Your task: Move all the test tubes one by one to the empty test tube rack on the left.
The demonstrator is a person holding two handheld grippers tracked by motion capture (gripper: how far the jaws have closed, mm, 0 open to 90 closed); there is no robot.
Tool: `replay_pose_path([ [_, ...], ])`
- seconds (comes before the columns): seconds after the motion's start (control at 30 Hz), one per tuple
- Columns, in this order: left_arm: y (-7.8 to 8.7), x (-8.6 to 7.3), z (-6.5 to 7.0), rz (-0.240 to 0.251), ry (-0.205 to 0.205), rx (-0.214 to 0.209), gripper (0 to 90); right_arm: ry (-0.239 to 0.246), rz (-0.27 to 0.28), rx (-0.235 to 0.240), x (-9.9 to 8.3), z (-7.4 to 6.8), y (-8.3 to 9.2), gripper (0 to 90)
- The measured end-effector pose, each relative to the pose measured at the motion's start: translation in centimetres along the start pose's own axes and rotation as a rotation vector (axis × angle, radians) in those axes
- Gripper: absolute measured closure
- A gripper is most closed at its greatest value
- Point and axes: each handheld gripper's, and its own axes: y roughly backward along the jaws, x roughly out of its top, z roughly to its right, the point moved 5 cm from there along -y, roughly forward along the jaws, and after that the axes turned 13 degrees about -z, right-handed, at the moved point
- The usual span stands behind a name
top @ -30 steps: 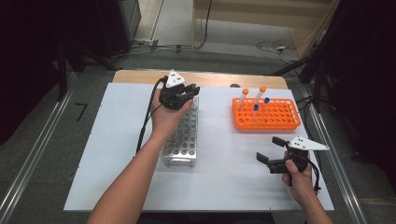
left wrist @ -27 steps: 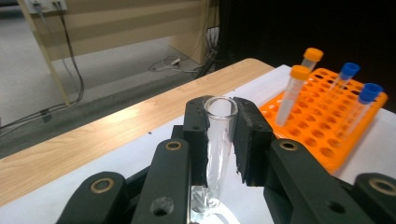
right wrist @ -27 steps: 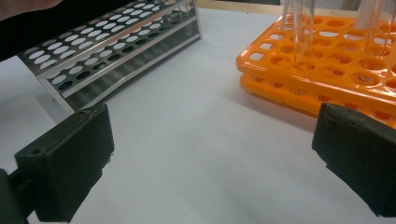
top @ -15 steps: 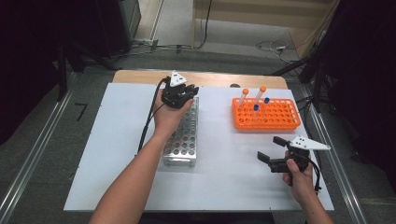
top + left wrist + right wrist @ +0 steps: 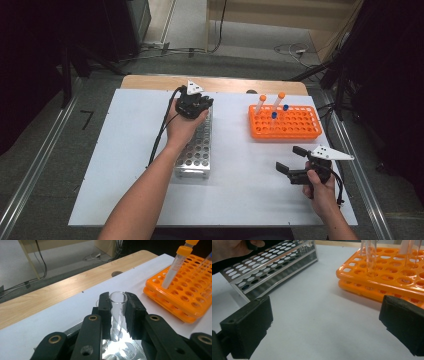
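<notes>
Pinching a clear glass tube (image 5: 117, 312) over the metal rack (image 5: 196, 150), the left gripper (image 5: 194, 103) could crack it by missing a hole.

racks: 2 (image 5: 195, 150) (image 5: 286, 122) | capped tubes: 4 (image 5: 259, 104) | open tube: 1 (image 5: 117, 312)

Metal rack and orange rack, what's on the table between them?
Nothing: in the high view, only bare white table separates the metal rack from the orange rack.

left tool (image 5: 117, 312): black jaws, brass screws | right tool (image 5: 291, 160): black, grey three-cornered plate | arms: bare
</notes>
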Motion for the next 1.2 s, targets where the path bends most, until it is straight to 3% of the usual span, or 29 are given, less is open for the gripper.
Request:
replay_pose_path([
  [0.3,-0.4,-0.6,-0.1,-0.047,0.011,-0.008,76.0,0.0,-0.006,0.001,0.0,0.1,-0.2,0.0],
  [0.43,-0.5,-0.8,0.1,-0.049,0.019,-0.04,72.6,0.004,-0.008,0.001,0.0,0.2,-0.4,0.0],
  [0.53,-0.3,-0.8,0.1,-0.023,0.042,-0.056,62.8,-0.005,-0.011,0.009,0.0,0.2,-0.6,0.0],
  [0.67,0.5,-0.9,0.2,0.003,0.071,-0.085,42.4,0.002,-0.017,0.009,0.2,0.0,-0.7,0.0],
  [0.83,2.3,-1.4,0.7,0.032,0.069,-0.117,19.9,0.011,-0.021,0.002,0.4,0.0,-1.0,0.0],
  [1.07,5.5,-2.4,0.9,0.088,0.056,-0.132,8.5,0.02,-0.025,0.005,1.0,0.0,-1.6,0.0],
  [1.2,7.0,-3.5,1.3,0.105,0.07,-0.151,2.0,0.018,-0.018,0.004,1.6,0.0,-1.7,0.0],
])
